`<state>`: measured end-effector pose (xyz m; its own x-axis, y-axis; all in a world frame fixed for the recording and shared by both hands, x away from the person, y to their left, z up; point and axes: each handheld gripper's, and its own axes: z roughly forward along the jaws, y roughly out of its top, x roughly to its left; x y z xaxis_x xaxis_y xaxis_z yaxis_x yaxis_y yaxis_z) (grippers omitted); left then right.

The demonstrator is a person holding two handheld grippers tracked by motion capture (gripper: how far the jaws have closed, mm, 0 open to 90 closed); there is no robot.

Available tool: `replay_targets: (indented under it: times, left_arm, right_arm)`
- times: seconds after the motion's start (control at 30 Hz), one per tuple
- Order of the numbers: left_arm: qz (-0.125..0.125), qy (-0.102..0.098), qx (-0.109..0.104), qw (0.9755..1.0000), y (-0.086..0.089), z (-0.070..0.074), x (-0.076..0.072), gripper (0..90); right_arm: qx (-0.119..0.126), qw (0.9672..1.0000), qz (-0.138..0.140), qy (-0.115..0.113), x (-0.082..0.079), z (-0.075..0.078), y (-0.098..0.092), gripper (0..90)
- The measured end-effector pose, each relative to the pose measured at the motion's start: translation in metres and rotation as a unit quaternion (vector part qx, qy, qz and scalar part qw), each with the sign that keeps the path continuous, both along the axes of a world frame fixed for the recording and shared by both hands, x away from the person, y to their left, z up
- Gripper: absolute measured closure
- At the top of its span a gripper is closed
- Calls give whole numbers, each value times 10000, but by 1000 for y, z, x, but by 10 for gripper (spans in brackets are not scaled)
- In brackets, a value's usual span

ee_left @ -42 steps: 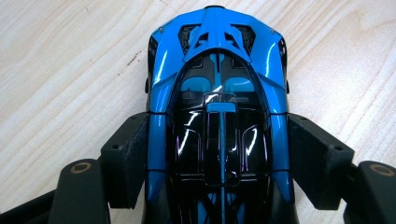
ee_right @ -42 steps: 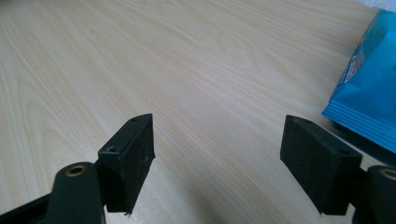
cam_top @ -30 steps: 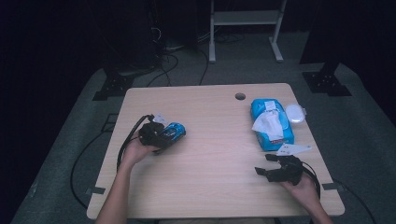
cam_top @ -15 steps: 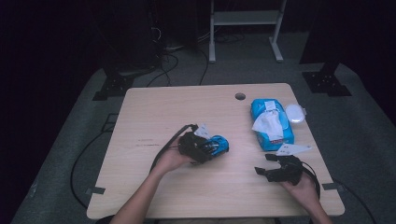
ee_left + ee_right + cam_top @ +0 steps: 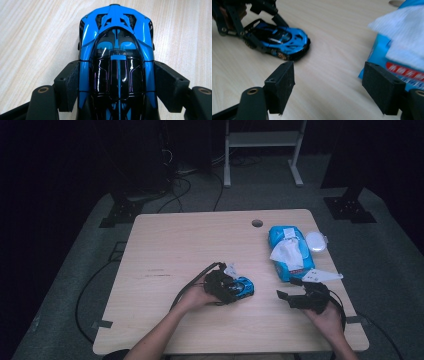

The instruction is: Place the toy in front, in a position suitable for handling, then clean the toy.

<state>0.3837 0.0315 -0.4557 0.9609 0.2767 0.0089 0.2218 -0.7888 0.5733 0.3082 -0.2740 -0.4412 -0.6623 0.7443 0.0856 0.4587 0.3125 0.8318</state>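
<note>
I've got the car [image 5: 116, 62] clamped in my left gripper [image 5: 231, 289], lower middle of the high view, pads [image 5: 70, 85] squeezing both flanks, nose pointing away along the jaws. Right gripper [image 5: 295, 290] sits lower right with jaws wide, gripping nothing, wipes [image 5: 287, 251] just above it. Car lies to its left, side-on.

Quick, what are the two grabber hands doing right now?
Left gripper: closed on the shiny blue and black toy car, on the wooden table.
Right gripper: open, holding nothing.
</note>
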Motion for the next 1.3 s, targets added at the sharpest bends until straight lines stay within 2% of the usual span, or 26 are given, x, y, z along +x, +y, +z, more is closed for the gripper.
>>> replay_targets:
  times: [0.13,0.2,0.27,0.3,0.37,0.4,0.47,0.53,0.6,0.67,0.7,0.77,0.8,0.83,0.87,0.9,0.97,1.0,1.07,1.1,1.17,1.3]
  left_arm:
    - [-37,-21,23,10000,0,-1,0,279]
    - [-66,-63,65,9999,-2,-3,-1,276]
    - [-50,-64,17,10000,-2,-3,-1,271]
    - [-36,-21,-49,10000,-1,-4,-1,261]
    - [-15,-3,-120,9999,0,-3,-1,179]
    - [89,-57,-282,9995,4,1,-3,173]
    - [250,-87,-400,9988,9,6,-5,113]
    - [342,-145,-626,9973,18,12,-9,105]
    - [384,-230,-605,9972,25,16,-11,94]
    - [423,-257,-578,9971,29,18,-12,87]
    - [432,-297,-585,9969,37,20,-15,86]
    - [500,-421,-702,9954,47,19,-19,86]
    - [538,-460,-795,9943,52,19,-20,86]
    - [538,-460,-795,9943,52,19,-20,86]
    - [608,-478,-1008,9919,59,17,-21,86]
    - [675,-484,-1101,9905,62,15,-22,86]
    - [686,-497,-1015,9912,65,13,-22,85]
    - [724,-552,-1013,9907,67,12,-23,84]
    - [747,-500,-1045,9905,70,11,-23,85]
    - [736,-547,-1049,9902,71,11,-24,85]
    - [755,-580,-1131,9890,73,12,-25,85]
    - [757,-633,-1132,9887,75,12,-27,85]
  right_arm:
    - [-110,9992,-225,-299,9,14,-3,250]
    - [-197,9979,-449,-424,20,20,-5,259]
    - [-202,9967,-608,-491,31,24,-8,259]
    - [-226,9959,-679,-555,38,27,-10,259]
    - [-242,9945,-811,-617,52,30,-12,259]
    - [-265,9935,-904,-633,61,32,-13,259]
    - [-322,9920,-1012,-682,74,34,-15,259]
    - [-358,9909,-1116,-666,88,35,-19,259]
    - [-315,9900,-1215,-639,100,36,-23,259]
    - [-277,9901,-1230,-614,103,36,-25,259]
    - [-180,9905,-1268,-510,108,34,-29,259]
    - [-89,9904,-1287,-489,109,31,-31,259]
    - [-125,9907,-1275,-465,109,30,-31,259]
    - [-125,9907,-1275,-465,109,30,-31,259]
    - [-176,9907,-1277,-434,110,28,-31,259]
    - [-177,9908,-1285,-383,112,25,-31,259]
    - [-212,9910,-1283,-309,114,20,-29,259]
    - [-245,9909,-1292,-275,116,18,-27,261]
    - [-311,9911,-1272,-230,118,14,-22,287]
    - [-388,9908,-1272,-255,119,13,-20,295]
    - [-438,9906,-1265,-263,121,10,-14,347]
    - [-710,9883,-1325,-263,123,4,-7,484]
